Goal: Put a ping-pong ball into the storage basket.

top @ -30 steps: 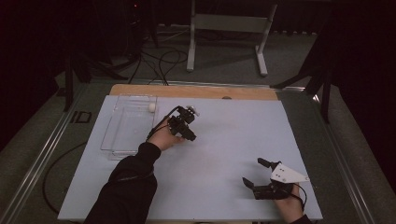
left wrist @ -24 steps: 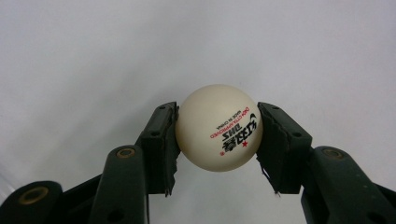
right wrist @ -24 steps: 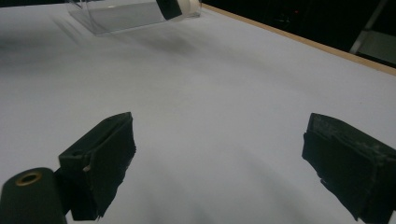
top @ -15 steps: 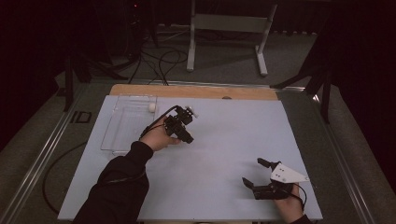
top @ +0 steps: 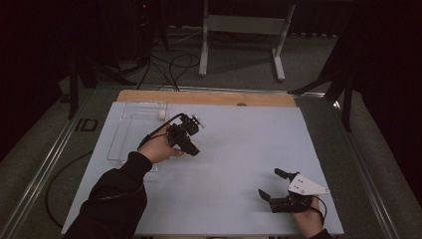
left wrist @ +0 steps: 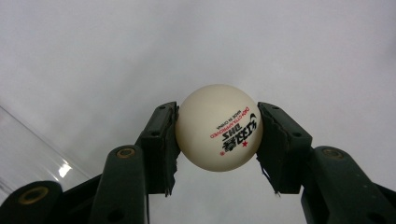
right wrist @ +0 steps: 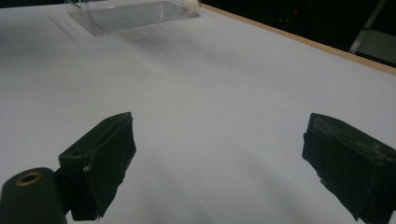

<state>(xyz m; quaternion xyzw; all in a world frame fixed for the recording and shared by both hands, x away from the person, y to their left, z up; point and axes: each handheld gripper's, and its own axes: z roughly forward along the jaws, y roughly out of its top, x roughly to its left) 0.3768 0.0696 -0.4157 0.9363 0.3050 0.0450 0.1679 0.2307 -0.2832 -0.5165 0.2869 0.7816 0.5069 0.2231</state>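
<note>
White ball (left wrist: 218, 127) clamped between left gripper (left wrist: 217, 140) jaws, printed logo upside-down

Right hand (top: 309, 219) cut by the high view's bottom edge, clear box (right wrist: 135, 11) cropped at the right gripper view's top edge, small ball (top: 161, 114) inside the box too small to read, print on held ball (left wrist: 219, 127) partly legible, upside down

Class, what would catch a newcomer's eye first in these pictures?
A white table tennis ball with red and black print, clamped between the left gripper jaws above the pale blue table. Next, the clear tray at the far left, another ball inside. The right gripper gapes empty.
</note>
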